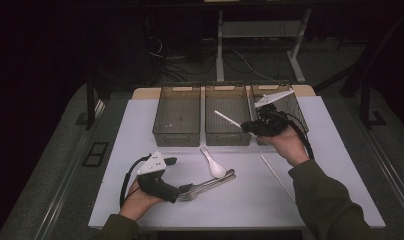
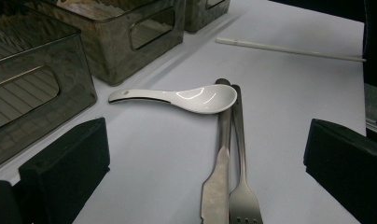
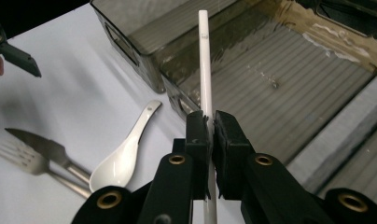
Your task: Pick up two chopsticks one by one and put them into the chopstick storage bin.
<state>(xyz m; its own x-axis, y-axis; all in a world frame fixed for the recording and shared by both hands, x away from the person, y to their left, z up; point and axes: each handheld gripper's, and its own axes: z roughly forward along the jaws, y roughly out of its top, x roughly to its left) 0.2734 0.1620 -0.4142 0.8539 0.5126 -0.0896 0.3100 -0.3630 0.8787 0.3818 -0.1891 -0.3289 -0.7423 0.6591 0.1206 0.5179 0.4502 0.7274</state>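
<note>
We hold the right hand-held gripper (image 1: 250,126) up over the middle bin (image 1: 227,116). From above it looks like a dark lump with a thin white stick (image 1: 227,118) poking out. The right gripper view tells us more: the two black jaws are pressed together on the white chopstick (image 3: 205,70), and the stick points out over the ribbed floor of that bin (image 3: 280,93).

Our left hand-held gripper (image 1: 172,161) sits low near the front of the tabletop (image 1: 300,210). In the left gripper view its jaws are spread wide with nothing between them. That view shows the white spoon (image 2: 186,98) up close, with its bowl touching the tips of the handles of the knife (image 2: 219,172) and fork (image 2: 242,186), which lie side by side.

From above we also see a second chopstick (image 1: 277,177) lying flat on the tabletop by our right arm, and three bins in a row at the back.
</note>
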